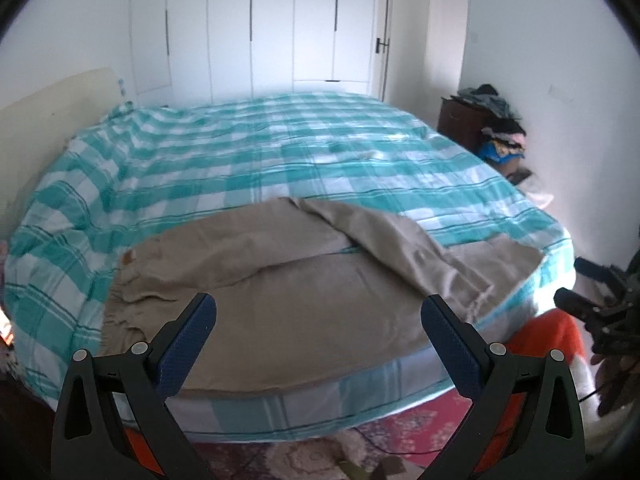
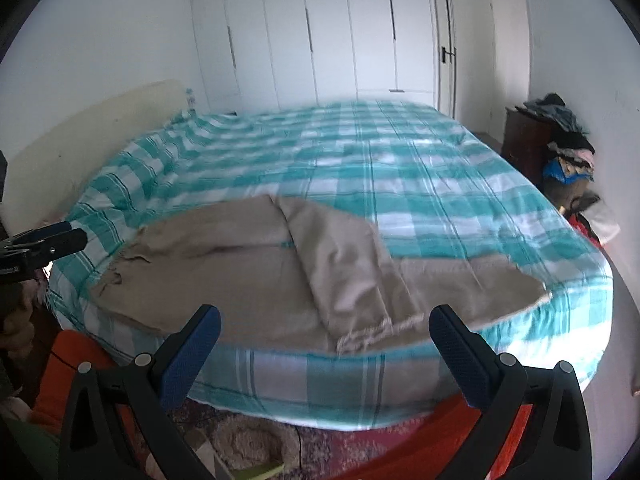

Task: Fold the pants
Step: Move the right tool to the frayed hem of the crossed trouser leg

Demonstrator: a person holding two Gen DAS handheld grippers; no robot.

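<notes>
Beige pants (image 1: 304, 300) lie spread along the near edge of a bed with a teal-and-white checked cover (image 1: 248, 152). One leg is folded across the other, its frayed hem toward the bed's edge (image 2: 376, 332). The waistband is at the left (image 1: 124, 304). My left gripper (image 1: 318, 316) is open and empty, held off the bed's near edge above the pants. My right gripper (image 2: 326, 328) is open and empty, in front of the folded leg. The pants also show in the right wrist view (image 2: 248, 276). Each gripper shows at the edge of the other's view: the right one (image 1: 592, 300), the left one (image 2: 44, 244).
White wardrobes (image 1: 252, 28) stand behind the bed. A dark cabinet (image 1: 460, 120) piled with clothes (image 1: 500, 128) stands at the right wall. A beige headboard (image 1: 48, 108) is at the left. A patterned rug (image 1: 400, 428) and orange fabric (image 1: 556, 332) lie by the bed.
</notes>
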